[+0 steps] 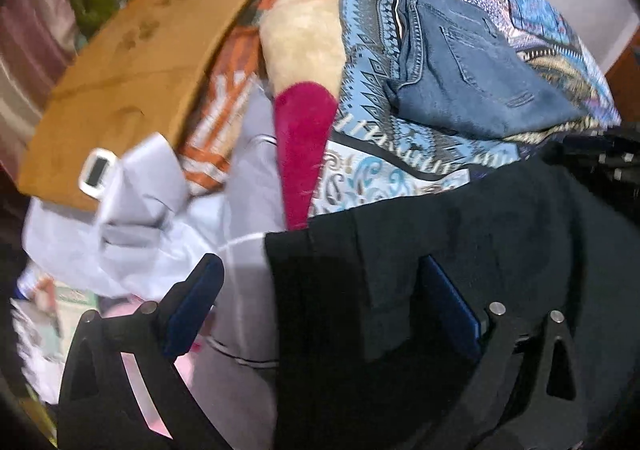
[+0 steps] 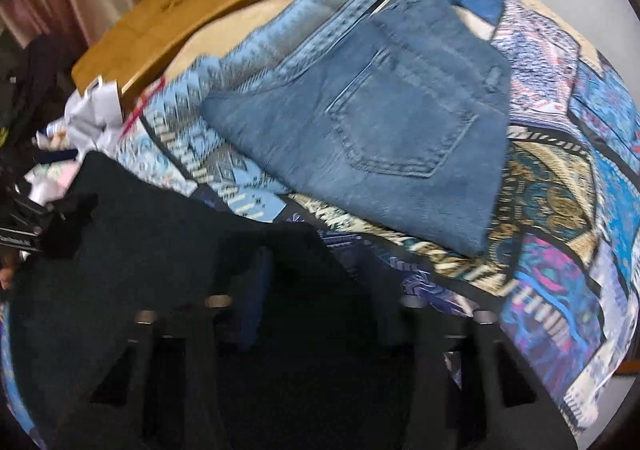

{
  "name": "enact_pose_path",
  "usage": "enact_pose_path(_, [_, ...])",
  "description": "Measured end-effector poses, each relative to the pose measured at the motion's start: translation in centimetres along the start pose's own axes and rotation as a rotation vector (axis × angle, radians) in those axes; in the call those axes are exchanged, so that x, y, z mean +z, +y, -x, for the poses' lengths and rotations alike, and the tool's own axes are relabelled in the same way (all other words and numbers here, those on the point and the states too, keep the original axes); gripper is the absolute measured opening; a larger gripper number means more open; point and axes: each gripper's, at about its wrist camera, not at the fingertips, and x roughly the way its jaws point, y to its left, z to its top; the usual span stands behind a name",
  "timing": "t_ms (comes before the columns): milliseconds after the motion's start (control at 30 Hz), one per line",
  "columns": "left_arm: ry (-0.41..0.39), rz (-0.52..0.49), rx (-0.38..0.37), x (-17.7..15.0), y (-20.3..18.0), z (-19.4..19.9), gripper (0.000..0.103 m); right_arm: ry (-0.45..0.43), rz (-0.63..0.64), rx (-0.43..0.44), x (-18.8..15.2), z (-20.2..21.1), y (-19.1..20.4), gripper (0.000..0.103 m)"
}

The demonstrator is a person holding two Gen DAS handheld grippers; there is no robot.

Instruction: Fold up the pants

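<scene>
While the left wrist view shows the left gripper [image 1: 320, 290] with fingers spread wide over the edge of the black pants [image 1: 460, 242] at lower right, folded jeans [image 1: 472, 77] lie upper right. From the right wrist, the right gripper [image 2: 320, 290] sits low centre over the dark cloth, its grasp unreadable; folding seems unfinished.

left gripper [image 1: 316, 298]: black frame, triangular cut-outs in each arm, round silver pins at the joints
left fingers [image 1: 192, 306]: blue pads on black backing, flat, rectangular
right gripper [image 2: 320, 290]: black frame, same cut-outs, silver pins; dim + blurred
right pads: one blue pad just visible, other can't tell
</scene>
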Motion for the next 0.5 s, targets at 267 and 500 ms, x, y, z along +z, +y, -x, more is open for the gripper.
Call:
enact_pose_path(267, [-0.026, -0.002, 0.115, 0.2, 0.3, 0.6, 0.101, -0.034, -0.047, -0.083, -0.4, 1.3, 0.1, 0.017])
enact_pose_path(500, [-0.053, 0.037, 0.104, -0.7, 1.2, 4.9, 0.101, -0.137, -0.123, -0.055, -2.7, 7.3, -0.1, 0.019])
